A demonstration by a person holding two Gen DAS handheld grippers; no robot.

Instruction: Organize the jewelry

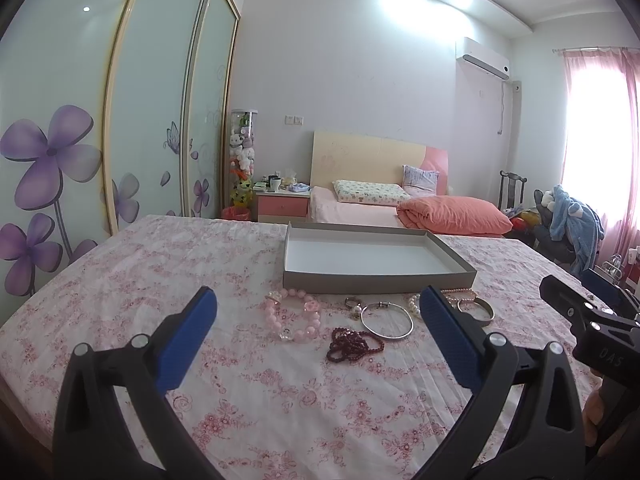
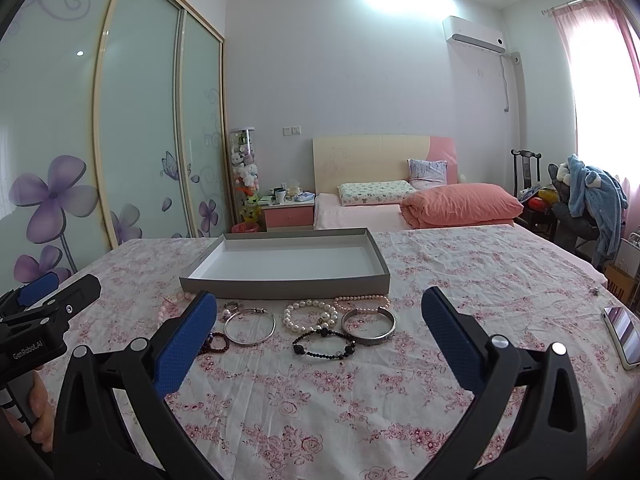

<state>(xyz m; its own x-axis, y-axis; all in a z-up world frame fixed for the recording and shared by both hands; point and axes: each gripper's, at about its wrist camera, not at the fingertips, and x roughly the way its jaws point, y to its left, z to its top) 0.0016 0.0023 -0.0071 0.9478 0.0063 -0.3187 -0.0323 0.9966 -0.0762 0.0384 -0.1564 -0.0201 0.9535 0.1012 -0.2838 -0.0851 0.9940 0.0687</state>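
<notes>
Left gripper (image 1: 320, 312) and right gripper (image 2: 320, 312) both gape wide, empty, side by side, each held by a hand (image 2: 40, 416).

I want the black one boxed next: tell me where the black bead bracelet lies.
In the right wrist view, the black bead bracelet lies on the floral cloth, nearest the camera, just in front of the pearl bracelet and silver cuff.

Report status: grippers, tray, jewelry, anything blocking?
Left gripper open, right gripper open, both empty. Gray tray holds nothing yet. Bracelets on floral cloth in front of it: silver bangle, pearl bracelet. Path clear; phone far right.
</notes>
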